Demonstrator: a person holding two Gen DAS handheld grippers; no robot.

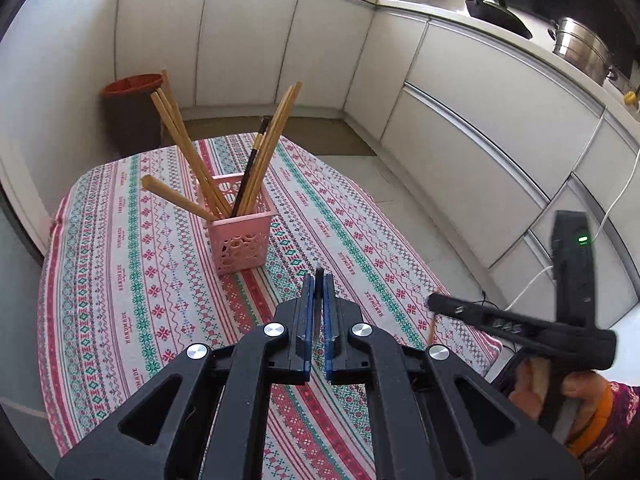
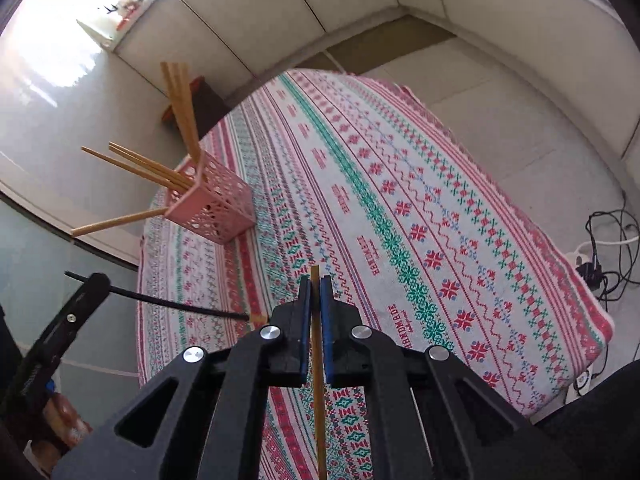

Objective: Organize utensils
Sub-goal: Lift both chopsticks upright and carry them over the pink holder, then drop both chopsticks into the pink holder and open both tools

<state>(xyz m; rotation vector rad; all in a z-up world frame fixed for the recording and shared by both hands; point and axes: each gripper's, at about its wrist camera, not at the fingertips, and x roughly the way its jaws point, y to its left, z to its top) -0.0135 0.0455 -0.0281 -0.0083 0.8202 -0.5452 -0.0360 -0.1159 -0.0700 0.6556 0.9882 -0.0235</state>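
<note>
My left gripper [image 1: 319, 280] jaws clamp a black chopstick [image 1: 319, 300]; my right gripper [image 2: 315, 282] jaws clamp a wooden chopstick [image 2: 318, 380].

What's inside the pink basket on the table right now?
The pink basket holds several wooden chopsticks and one dark chopstick, all leaning outward. Their lower ends and the basket's bottom are hidden behind its perforated walls.
</note>
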